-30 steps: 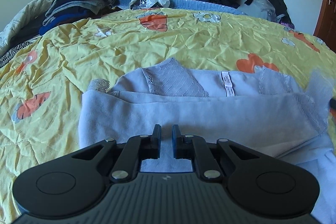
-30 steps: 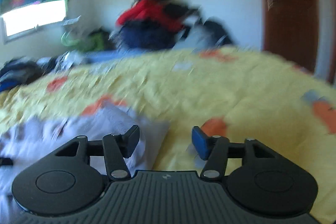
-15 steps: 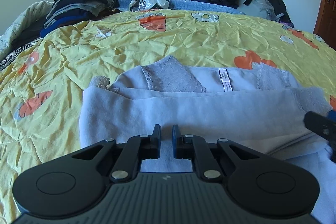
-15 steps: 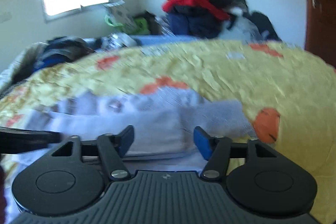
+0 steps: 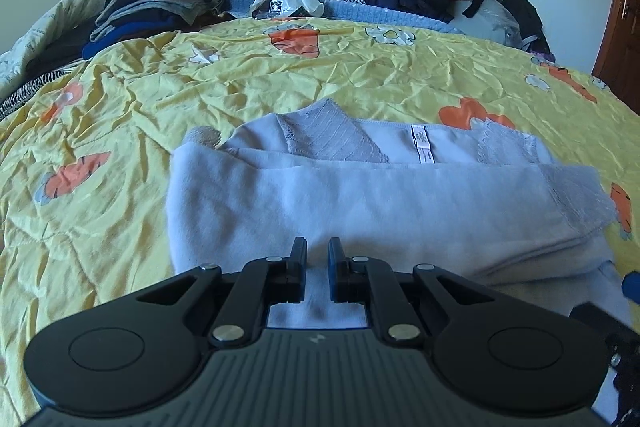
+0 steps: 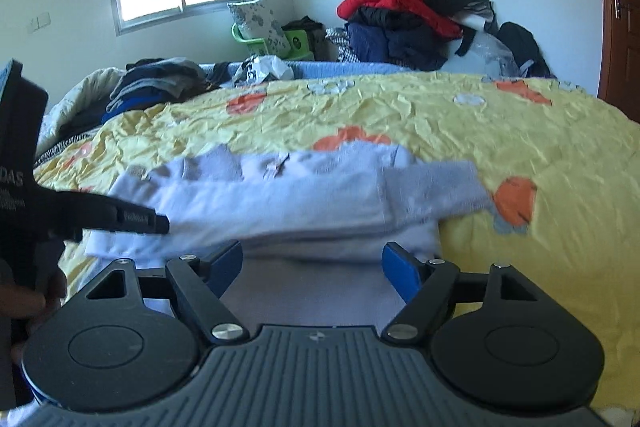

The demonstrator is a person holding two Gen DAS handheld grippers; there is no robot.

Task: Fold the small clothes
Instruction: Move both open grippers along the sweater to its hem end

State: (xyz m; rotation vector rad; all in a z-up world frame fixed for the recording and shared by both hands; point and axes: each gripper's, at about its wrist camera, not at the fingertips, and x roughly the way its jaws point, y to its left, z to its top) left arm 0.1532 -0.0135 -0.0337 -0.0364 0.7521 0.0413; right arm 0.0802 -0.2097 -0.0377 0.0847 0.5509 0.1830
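Right gripper (image 6: 312, 267) now swung left over lilac garment (image 6: 280, 203), jaws just opening wider, nothing between fingers (image 6: 400, 269).

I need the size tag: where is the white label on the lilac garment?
In the left wrist view, the white label sits at the lilac garment's far edge, between two lace panels.

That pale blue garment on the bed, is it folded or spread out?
Partly folded: the pale blue garment has its near layer doubled over, leaving the white label exposed.
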